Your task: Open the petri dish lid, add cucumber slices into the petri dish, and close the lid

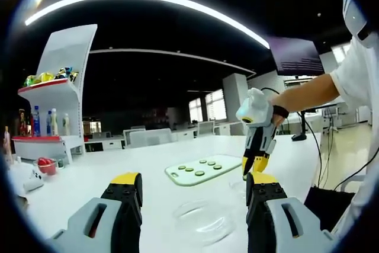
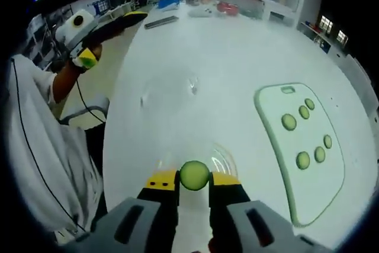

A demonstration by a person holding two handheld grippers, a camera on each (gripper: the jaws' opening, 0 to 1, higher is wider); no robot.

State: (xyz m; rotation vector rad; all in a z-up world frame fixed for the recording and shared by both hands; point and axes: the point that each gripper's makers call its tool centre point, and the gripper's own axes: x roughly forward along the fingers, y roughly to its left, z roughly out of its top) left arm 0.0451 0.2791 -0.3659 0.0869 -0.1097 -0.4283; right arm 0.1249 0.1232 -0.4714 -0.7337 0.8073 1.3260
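Nearest the lens in the right gripper view, my right gripper [image 2: 194, 177] has its yellow-tipped jaws closed on a round cucumber slice [image 2: 194, 175], held upright between them. From the left gripper view I see that same gripper [image 1: 256, 165] hanging tip-down over the table, carried by a person's hand [image 1: 276, 117] on a bare forearm.

My left gripper [image 1: 192, 189] stands with its jaws wide apart and nothing between them.

Going from largest to smallest: the white table [image 2: 237, 57] spreads across both views. On it lies a pale green cutting board [image 2: 299, 152], flat, carrying six more cucumber slices [image 2: 303, 159] in two loose rows. In the left gripper view the board [image 1: 204, 169] sits beyond the glassware.

Just ahead of my right jaws rests a clear petri dish [image 2: 222, 158]. Its lid [image 2: 169, 90] seems to lie apart from it, farther up the table, though the glass is faint and I cannot tell dish from lid with certainty. In the left gripper view one clear round piece [image 1: 204, 214] lies between my jaws' line of sight.

A white shelf unit [image 1: 59, 93] stands at the far left.
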